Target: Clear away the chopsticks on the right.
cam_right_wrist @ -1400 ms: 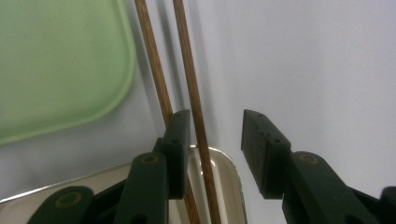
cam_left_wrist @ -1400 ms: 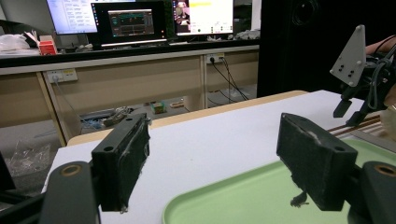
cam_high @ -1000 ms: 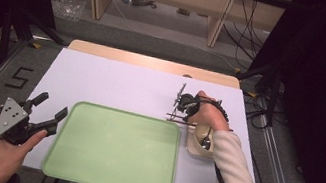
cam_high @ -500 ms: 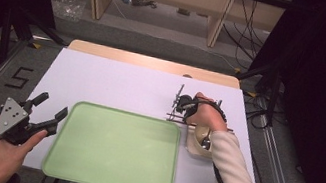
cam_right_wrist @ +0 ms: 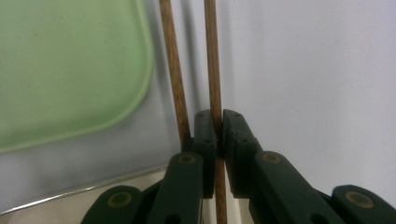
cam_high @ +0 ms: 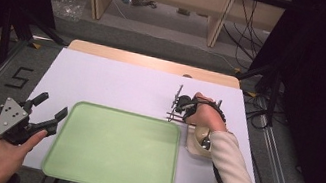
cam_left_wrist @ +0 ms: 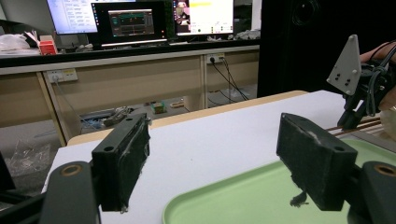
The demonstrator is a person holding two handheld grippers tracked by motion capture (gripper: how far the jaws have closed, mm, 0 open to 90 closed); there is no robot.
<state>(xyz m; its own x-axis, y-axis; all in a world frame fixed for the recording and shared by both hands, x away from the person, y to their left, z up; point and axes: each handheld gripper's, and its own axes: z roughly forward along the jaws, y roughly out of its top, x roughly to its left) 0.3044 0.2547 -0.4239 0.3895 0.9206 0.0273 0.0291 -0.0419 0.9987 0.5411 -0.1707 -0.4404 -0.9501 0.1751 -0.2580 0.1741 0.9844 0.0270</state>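
Note:
Two brown chopsticks [cam_right_wrist: 173, 70] lie side by side on the white table, just right of the light green tray [cam_right_wrist: 70, 60]. My right gripper [cam_right_wrist: 218, 122] is shut on the right-hand chopstick [cam_right_wrist: 212, 70], low over the table; the other chopstick runs along the outside of its left jaw. From above, the right gripper [cam_high: 178, 115] sits at the tray's [cam_high: 115, 149] far right corner, over the chopsticks [cam_high: 172, 118]. My left gripper [cam_high: 53, 104] hovers open at the tray's left edge. In the left gripper view its pads [cam_left_wrist: 123, 161] stand wide apart with nothing between them.
A pale wooden holder [cam_high: 194, 145] with a metal spoon [cam_high: 206, 141] lies under the right wrist, beside the tray. A curved metal rim [cam_right_wrist: 70, 195] shows at the bottom left of the right gripper view. Desks and monitors [cam_left_wrist: 133, 21] stand beyond the table's far edge.

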